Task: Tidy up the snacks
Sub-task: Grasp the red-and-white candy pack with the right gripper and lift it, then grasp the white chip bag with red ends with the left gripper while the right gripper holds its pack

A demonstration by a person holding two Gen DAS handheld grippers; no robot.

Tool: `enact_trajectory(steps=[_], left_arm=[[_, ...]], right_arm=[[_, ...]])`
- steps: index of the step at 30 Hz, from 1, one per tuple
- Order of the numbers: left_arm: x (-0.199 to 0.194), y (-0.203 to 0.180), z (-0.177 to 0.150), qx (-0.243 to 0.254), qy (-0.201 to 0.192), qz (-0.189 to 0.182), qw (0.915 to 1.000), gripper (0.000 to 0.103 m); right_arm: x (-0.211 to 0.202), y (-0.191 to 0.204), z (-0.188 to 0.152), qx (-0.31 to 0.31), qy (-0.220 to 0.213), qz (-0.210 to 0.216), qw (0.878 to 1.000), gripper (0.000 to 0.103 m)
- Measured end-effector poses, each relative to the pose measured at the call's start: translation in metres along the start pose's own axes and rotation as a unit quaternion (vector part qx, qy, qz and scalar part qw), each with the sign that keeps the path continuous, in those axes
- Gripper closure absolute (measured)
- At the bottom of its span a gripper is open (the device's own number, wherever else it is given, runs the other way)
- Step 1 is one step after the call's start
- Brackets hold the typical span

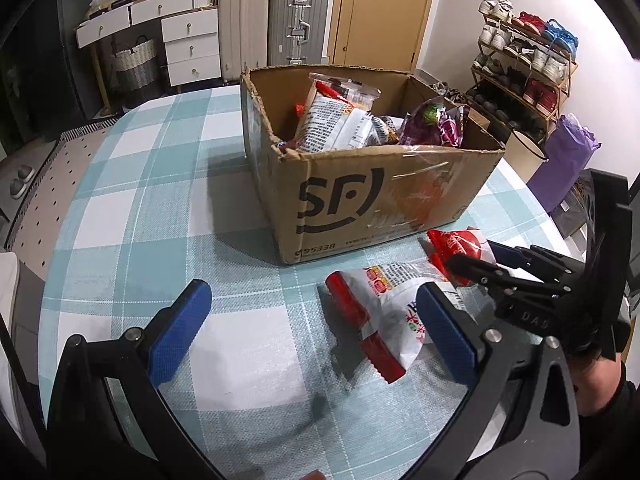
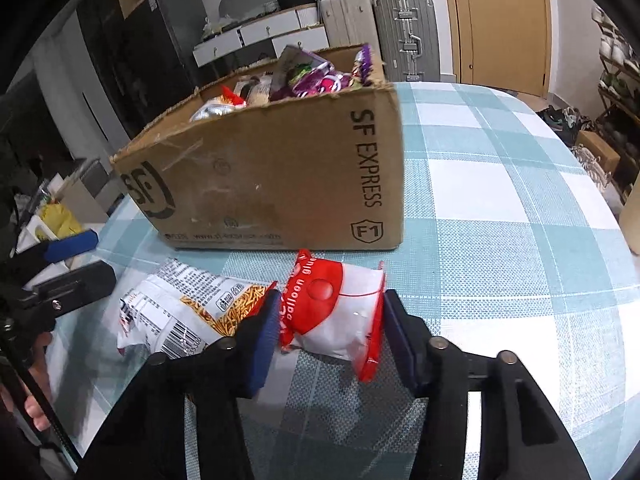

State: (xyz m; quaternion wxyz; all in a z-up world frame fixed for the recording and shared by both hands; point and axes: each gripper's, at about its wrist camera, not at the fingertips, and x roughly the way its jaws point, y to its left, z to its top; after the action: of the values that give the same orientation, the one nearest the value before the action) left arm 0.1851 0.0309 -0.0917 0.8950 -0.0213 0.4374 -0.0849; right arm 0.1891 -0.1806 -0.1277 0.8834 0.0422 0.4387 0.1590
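Two snack packets lie on the tabletop point(image 2: 500, 200) before the cardboard box point(image 2: 280, 176). My right hand-held gripper point(image 2: 330, 336) straddles the red-and-white packet point(image 2: 340, 312), pads at 9 and 3 o'clock against its ends, apparently clamped; its long axis spans the pads. My left hand-held gripper point(image 1: 312, 332) is spread apart, the noodle-snack bag point(image 1: 384, 312) at its 2 o'clock, nearer this hand.
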Motion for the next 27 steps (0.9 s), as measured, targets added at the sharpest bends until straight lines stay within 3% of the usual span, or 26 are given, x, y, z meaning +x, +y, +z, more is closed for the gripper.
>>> enact_trajectory(steps=[17, 27], left_arm=[[-0.001, -0.008, -0.003, 0.006, 0.001, -0.01, 0.9999, 0.001], [0.012, -0.03, -0.002, 0.026, 0.02, -0.026, 0.9991, 0.001]], right_arm=[[-0.017, -0.012, -0.004, 0.024, -0.019, 0.021, 0.999, 0.055], [-0.037, -0.02, -0.01, 0.037, -0.036, 0.028, 0.998, 0.055]])
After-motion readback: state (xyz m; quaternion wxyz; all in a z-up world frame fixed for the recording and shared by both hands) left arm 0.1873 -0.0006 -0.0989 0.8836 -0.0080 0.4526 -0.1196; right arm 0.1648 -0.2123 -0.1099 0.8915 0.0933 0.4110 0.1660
